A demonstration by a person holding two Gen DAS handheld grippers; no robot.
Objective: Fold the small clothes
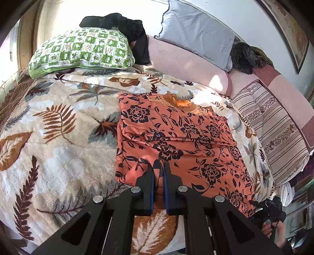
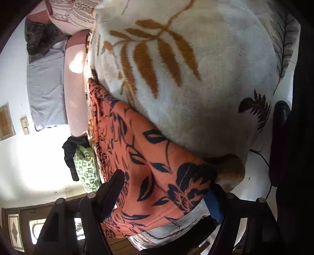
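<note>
The left tongs [image 1: 159, 166] pinch the near hem of the orange floral garment [image 1: 176, 133] stretching away across the bed's leaf-print blanket [image 1: 49, 117], while the right tongs [image 2: 166, 184] gape wide around its other near corner.

Sunlit white wall [image 1: 225, 11], pink headboard [image 1: 176, 58]

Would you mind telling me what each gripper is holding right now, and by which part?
The left gripper pinches the orange floral-print garment at its near hem. The right gripper is open, straddling another edge of it without clamping.
</note>
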